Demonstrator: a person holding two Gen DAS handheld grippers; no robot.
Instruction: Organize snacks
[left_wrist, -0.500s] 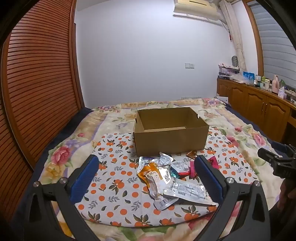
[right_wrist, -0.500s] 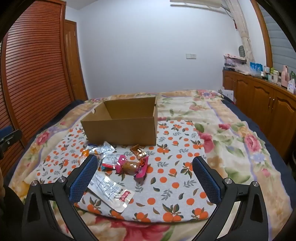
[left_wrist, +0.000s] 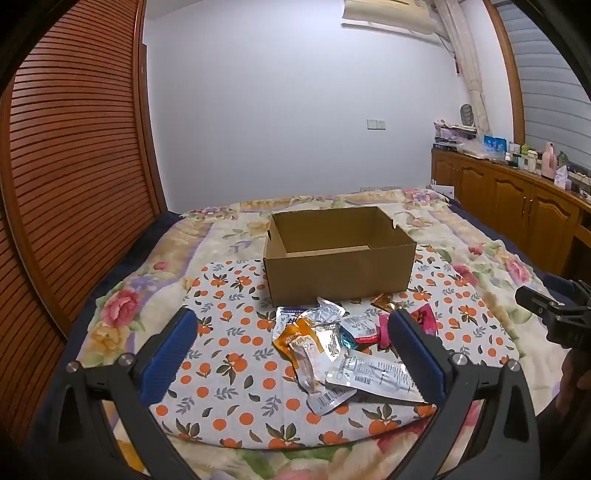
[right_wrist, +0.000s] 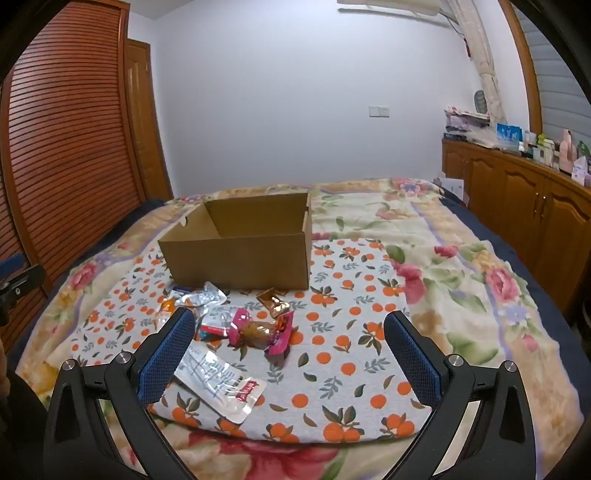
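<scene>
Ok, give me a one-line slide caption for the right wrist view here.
Open right gripper hovers over loose snack packets on an orange-print cloth, in front of an empty cardboard box on the bed.

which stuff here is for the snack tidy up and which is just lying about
For the job: cardboard box, open on top; snack packets piled in front of it; pink-wrapped snack.

Lying about: orange-print cloth, floral blanket, bottles on the wooden cabinet.

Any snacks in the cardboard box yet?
No, the cardboard box shows only bare inner walls, and the snack packets all lie on the cloth in front of it.
</scene>
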